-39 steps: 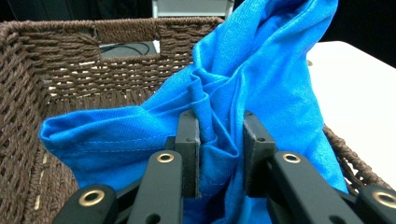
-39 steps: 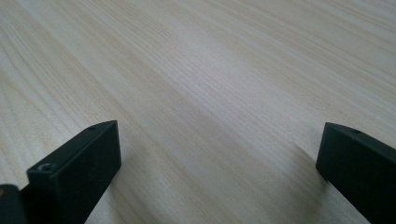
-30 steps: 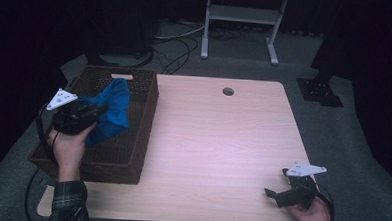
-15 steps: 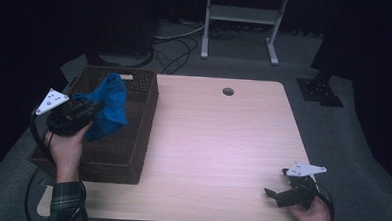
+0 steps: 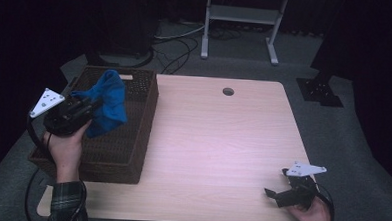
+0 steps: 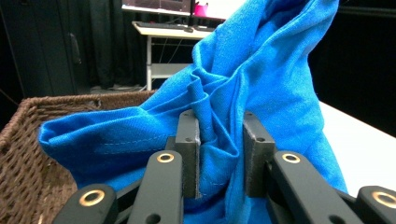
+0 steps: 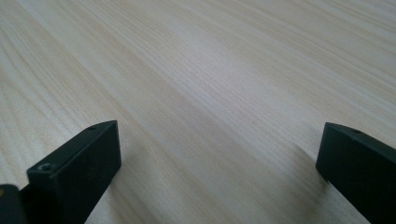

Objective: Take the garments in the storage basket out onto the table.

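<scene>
A bunched blue cloth (image 5: 106, 106) hangs over the dark wicker basket (image 5: 132, 138) at the table's left, lifted above its rim. My left gripper (image 5: 91, 108) is shut on the cloth; in the left gripper view a fold of blue cloth (image 6: 261, 84) is pinched between the two black pads (image 6: 187, 149). Near the table's front right corner my right gripper (image 5: 275, 194) rests low over the wood with its jaws wide apart. Its pads (image 7: 79, 172) frame bare tabletop (image 7: 210, 93) with nothing between them.
The light wooden table (image 5: 222, 151) has a round cable hole (image 5: 228, 91) near its far edge. A metal stand (image 5: 240, 22) and floor cables (image 5: 177, 44) lie beyond the table. A dark stand base (image 5: 320, 91) sits off the far right corner.
My left gripper has drifted slightly left and up with the blue cloth, lifting it a bit higher over the basket. The right gripper has stayed put.
</scene>
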{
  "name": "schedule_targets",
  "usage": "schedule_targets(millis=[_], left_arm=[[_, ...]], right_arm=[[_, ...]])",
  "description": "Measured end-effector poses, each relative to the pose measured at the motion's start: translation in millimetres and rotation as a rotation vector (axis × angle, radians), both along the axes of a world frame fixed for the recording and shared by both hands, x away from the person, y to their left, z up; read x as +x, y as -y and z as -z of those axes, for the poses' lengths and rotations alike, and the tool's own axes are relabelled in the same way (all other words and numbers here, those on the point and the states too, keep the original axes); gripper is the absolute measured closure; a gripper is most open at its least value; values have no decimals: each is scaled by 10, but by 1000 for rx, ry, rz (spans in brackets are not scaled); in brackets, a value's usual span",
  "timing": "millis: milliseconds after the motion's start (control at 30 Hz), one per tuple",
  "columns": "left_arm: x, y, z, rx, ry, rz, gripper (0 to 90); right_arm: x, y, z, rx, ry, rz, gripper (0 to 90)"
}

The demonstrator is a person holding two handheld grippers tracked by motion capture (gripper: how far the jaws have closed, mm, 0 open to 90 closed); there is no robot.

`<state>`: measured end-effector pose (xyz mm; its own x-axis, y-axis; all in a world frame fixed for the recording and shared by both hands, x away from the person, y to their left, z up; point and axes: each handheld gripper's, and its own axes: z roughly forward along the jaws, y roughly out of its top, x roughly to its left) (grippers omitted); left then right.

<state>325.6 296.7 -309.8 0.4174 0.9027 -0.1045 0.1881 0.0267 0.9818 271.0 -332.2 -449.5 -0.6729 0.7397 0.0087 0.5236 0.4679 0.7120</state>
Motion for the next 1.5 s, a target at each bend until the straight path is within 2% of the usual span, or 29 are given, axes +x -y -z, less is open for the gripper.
schedule_targets(millis=[133,300,500,700,1067,1500], left_arm=[[8,68,-16,5,3,10,728],[36,233,-40,32,4,38,728],[55,407,-54,38,11,59,728],[63,553,-97,27,30,70,728],[85,882,-128,3,49,118,728],[125,1234,-228,10,82,184,730]], right_arm=[[1,1,0,-1,1,-1,0],[-1,1,0,-1,-1,0,0],[0,1,0,-1,1,-1,0],[1,2,0,-2,1,-1,0],[12,2,1,1,0,-8,0],[14,2,0,0,1,-9,0]])
